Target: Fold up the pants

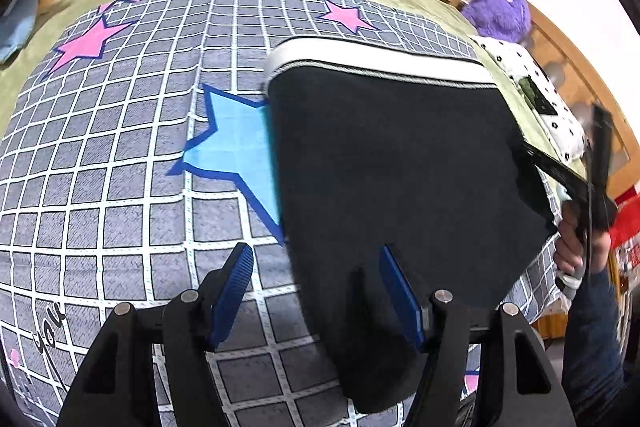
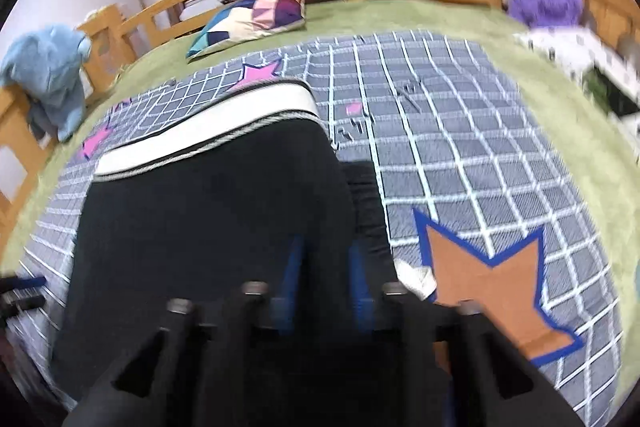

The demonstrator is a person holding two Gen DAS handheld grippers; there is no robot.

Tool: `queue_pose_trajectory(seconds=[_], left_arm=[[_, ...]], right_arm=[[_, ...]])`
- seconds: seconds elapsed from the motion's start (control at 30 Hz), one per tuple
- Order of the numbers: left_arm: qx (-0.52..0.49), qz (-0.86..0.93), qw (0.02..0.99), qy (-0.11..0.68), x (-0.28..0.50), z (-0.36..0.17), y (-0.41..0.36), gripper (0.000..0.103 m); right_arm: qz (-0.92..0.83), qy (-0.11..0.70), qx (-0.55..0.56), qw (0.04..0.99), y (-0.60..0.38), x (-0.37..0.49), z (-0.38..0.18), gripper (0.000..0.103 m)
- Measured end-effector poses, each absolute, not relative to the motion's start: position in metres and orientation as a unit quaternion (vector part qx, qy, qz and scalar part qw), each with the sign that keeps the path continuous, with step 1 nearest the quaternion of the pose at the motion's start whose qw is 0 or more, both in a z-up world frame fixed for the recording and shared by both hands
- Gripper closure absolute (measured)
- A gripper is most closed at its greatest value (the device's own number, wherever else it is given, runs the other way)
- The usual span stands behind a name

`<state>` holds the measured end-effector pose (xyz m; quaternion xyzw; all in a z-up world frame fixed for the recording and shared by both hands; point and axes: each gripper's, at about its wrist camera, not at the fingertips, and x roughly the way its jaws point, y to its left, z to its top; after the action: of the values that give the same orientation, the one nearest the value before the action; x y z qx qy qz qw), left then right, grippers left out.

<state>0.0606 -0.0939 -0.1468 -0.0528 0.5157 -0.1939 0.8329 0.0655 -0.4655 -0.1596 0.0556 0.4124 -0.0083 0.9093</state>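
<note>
The black pants (image 1: 400, 155), already folded into a compact block, lie on the checked bedspread (image 1: 120, 187); the left claw (image 1: 316, 291) gapes, empty, over their near edge; the right claw (image 2: 326, 267) pinches the fabric; next likely a final fold or release.

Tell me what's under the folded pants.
The black pants lie on the checked star-print blanket, partly covering a blue star. Anything else beneath them is hidden.

Black pants (image 1: 400, 167) with white waistband (image 1: 380, 61); grey white-gridded bedspread (image 1: 120, 187), pink and blue stars.
</note>
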Motion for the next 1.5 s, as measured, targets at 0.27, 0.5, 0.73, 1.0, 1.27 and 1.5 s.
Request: queue_pose_trajectory(seconds=[0.27,0.5,0.73,1.0,1.27,1.5], left_arm=[[-0.06,-0.209,0.829,0.515,0.069,-0.15,-0.107,0.04],[-0.07,-0.209,0.82,0.528,0.076,-0.163,-0.12,0.04],[-0.089,-0.208,0.809,0.542,0.093,-0.186,-0.131,0.043],[-0.143,-0.207,0.805,0.537,0.103,-0.205,-0.128,0.043],[-0.167,-0.218,0.801,0.532,0.109,-0.212,-0.124,0.044],[-0.169,-0.229,0.792,0.54,0.116,-0.213,-0.126,0.044]], right_arm=[[-0.023,0.416,0.14,0.898,-0.506,0.049,-0.166,0.087],[0.016,0.432,0.136,0.892,-0.506,0.04,-0.147,0.062],[0.032,0.503,0.088,0.859,-0.502,0.048,-0.17,0.053],[0.059,0.517,0.125,0.845,-0.509,0.07,-0.187,0.042],[0.077,0.513,0.195,0.832,-0.514,0.085,-0.202,0.038],[0.09,0.532,0.191,0.82,-0.512,0.086,-0.203,0.033]])
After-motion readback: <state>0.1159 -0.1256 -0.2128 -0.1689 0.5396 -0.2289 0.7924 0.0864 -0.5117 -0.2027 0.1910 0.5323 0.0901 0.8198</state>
